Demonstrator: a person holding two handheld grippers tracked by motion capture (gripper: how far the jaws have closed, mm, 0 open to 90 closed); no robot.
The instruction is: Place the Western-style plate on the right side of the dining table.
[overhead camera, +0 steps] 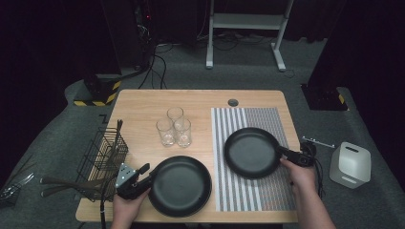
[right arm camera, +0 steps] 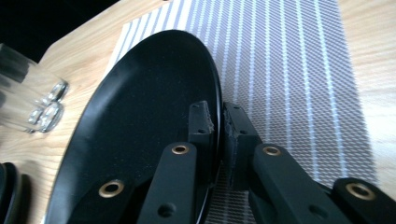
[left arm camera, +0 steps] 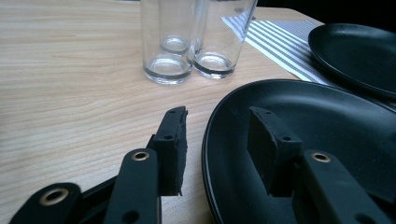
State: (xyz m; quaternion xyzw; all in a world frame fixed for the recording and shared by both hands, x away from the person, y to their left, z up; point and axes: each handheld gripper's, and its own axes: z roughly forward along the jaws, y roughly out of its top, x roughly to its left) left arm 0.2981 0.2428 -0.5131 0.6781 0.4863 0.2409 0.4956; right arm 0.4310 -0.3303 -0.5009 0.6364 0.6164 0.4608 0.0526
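The right gripper (right arm camera: 215,122) has its fingers clamped on the rim of a black plate (overhead camera: 250,151) over the striped mat (overhead camera: 267,195), right of centre. The left gripper (left arm camera: 217,140), fingers apart, straddles the rim of a second plate (overhead camera: 180,186) at lower centre. Three glasses (overhead camera: 175,126) stand just above; a wire basket (overhead camera: 102,152) sits at the left.

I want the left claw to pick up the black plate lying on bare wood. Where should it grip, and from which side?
Grip the near black plate on its left rim, coming in low from the left. The left claw already straddles that rim, one jaw outside on the table, one inside the shallow bowl. The thin raised lip suits a pinch; the glasses stand clear behind.
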